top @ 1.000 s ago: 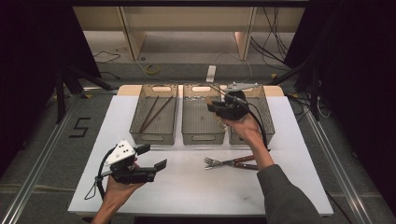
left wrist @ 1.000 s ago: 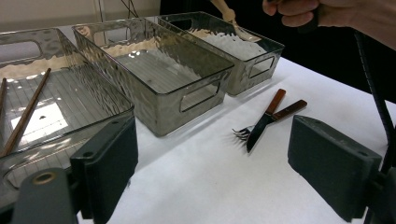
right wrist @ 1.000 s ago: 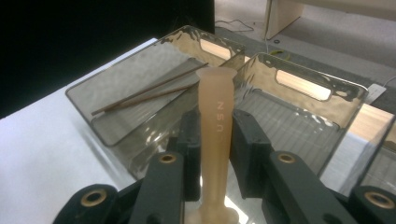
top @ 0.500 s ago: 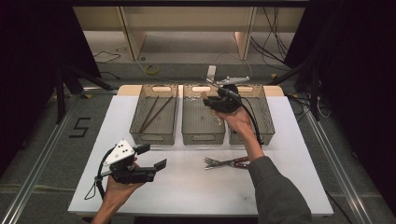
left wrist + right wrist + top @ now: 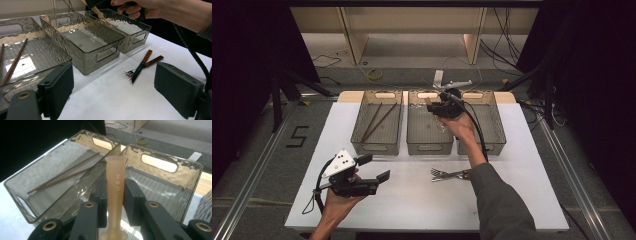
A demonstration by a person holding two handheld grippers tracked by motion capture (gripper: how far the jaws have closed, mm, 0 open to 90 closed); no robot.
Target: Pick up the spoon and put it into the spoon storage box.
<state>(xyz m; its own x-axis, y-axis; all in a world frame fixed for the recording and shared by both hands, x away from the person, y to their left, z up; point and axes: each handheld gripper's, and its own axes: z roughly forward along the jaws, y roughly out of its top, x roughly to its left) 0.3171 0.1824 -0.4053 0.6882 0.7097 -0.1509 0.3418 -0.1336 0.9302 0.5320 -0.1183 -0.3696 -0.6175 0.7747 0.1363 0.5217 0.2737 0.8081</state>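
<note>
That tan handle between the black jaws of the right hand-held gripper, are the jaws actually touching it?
Touching. The right gripper view shows both jaws of the right hand-held gripper pressed against the tan handle, no gap either side.

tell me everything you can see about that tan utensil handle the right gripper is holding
The handle is a pale tan, matt, plastic-looking stem that flares at its flat end, with faint raised lettering along it. It stands upright in the right gripper view, clamped between the right gripper's black pads. In the high view it hangs over the far end of the middle bin. Its working end is hidden.
</note>
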